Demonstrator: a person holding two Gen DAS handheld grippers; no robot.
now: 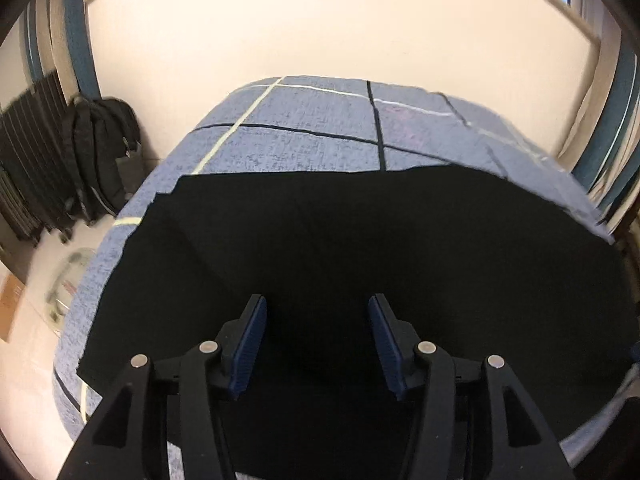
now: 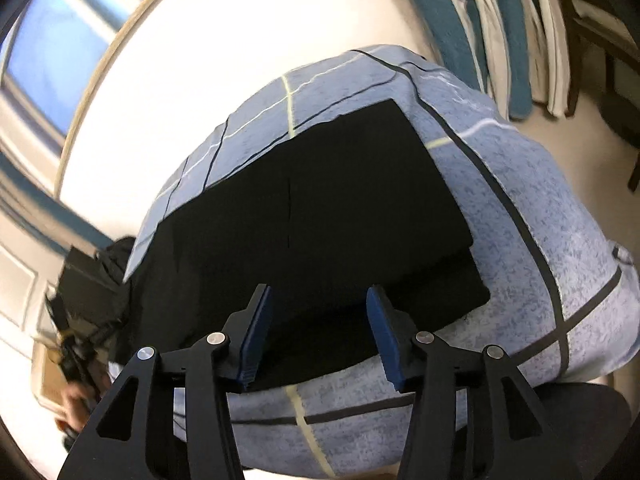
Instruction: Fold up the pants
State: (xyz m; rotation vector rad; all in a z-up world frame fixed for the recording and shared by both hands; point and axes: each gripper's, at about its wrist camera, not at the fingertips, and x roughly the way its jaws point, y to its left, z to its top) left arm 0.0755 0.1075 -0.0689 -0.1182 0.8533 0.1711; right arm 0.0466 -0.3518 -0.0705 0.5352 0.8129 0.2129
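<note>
Black pants (image 1: 340, 248) lie spread flat on a blue checked bed cover (image 1: 312, 136). In the right wrist view the pants (image 2: 320, 208) show as a dark slab with a folded layer at the near right end. My left gripper (image 1: 317, 306) hovers over the near part of the pants, jaws wide apart and empty. My right gripper (image 2: 319, 294) hovers over the near edge of the pants, jaws wide apart and empty. My left gripper also shows in the right wrist view (image 2: 76, 344), blurred, at the pants' far left end.
A black backpack (image 1: 100, 152) leans against the wall left of the bed, beside a dark radiator (image 1: 28, 172). A cardboard box (image 1: 10, 304) sits on the floor. Teal and white curtains (image 2: 500, 20) hang beyond the bed. A dark chair (image 2: 600, 40) stands at right.
</note>
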